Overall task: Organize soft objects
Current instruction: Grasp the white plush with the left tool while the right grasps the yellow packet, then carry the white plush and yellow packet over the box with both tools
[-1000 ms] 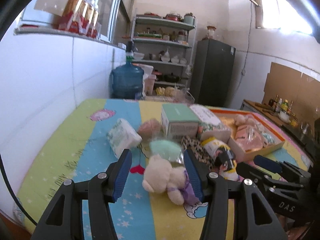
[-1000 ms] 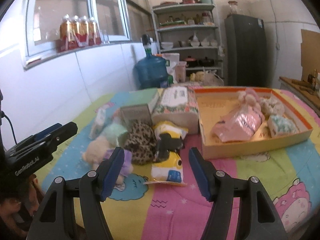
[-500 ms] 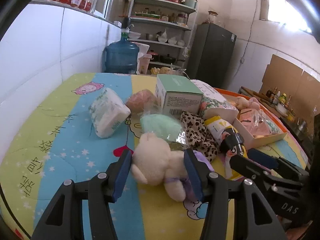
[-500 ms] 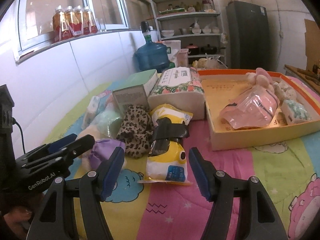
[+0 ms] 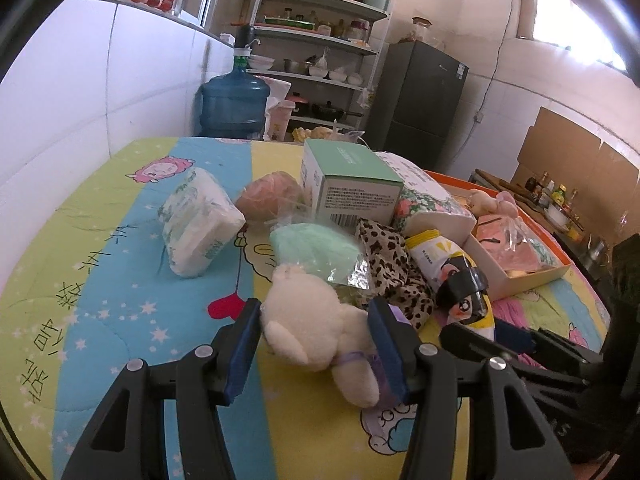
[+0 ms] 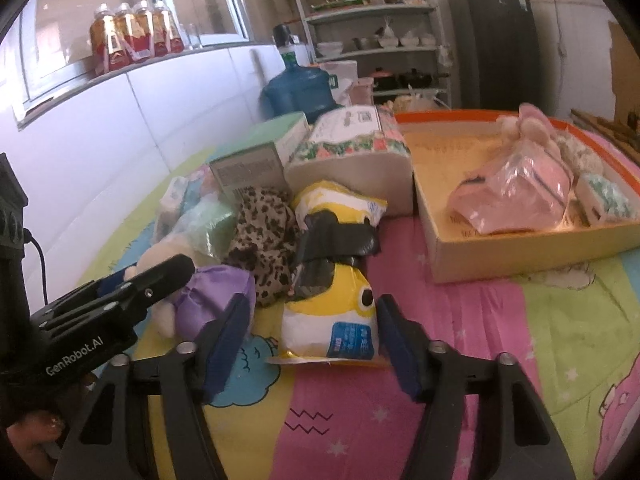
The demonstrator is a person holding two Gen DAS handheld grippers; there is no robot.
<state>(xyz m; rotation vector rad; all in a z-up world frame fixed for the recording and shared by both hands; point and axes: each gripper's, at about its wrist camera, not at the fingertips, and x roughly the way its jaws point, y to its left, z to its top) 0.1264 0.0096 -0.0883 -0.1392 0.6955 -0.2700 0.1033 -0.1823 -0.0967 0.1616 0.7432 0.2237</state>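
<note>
Left wrist view, left to right: white wipes pack point(image 5: 199, 222) lying on the cartoon blanket point(image 5: 100, 280), pink bagged plush point(image 5: 272, 199), mint bagged item point(image 5: 316, 249), green box point(image 5: 350, 184), leopard-print cloth point(image 5: 394, 264), yellow snack-style pouch point(image 5: 460, 280), orange-rimmed cardboard tray point(image 5: 536, 272) at far right holding pink bagged items. Left tool point(image 5: 316, 344) spread around cream teddy bear point(image 5: 312, 328), blue pads just beside its sides; can't tell if pressing. Right wrist view: right tool point(image 6: 312, 340) straddles the yellow pouch's lower end, jaws closing, pads not yet touching it. Pile sits left of tray.
</note>
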